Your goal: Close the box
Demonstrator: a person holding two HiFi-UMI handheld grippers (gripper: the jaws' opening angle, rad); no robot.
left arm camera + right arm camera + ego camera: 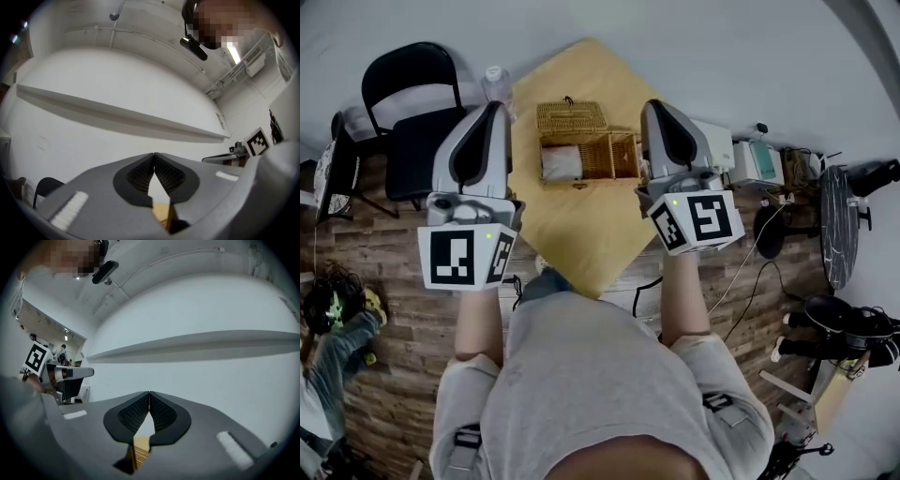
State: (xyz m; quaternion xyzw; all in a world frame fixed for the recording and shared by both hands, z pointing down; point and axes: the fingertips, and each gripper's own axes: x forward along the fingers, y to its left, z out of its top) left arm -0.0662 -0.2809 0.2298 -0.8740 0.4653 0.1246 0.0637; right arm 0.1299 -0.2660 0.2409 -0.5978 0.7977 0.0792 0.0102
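While the box lies open, left claw and right claw stand closed

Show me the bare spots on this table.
The near half of the table, from the open wicker box to the near corner, is bare. So is the far corner beyond the lid. The middle is taken by the box; a clear container stands by the left edge.
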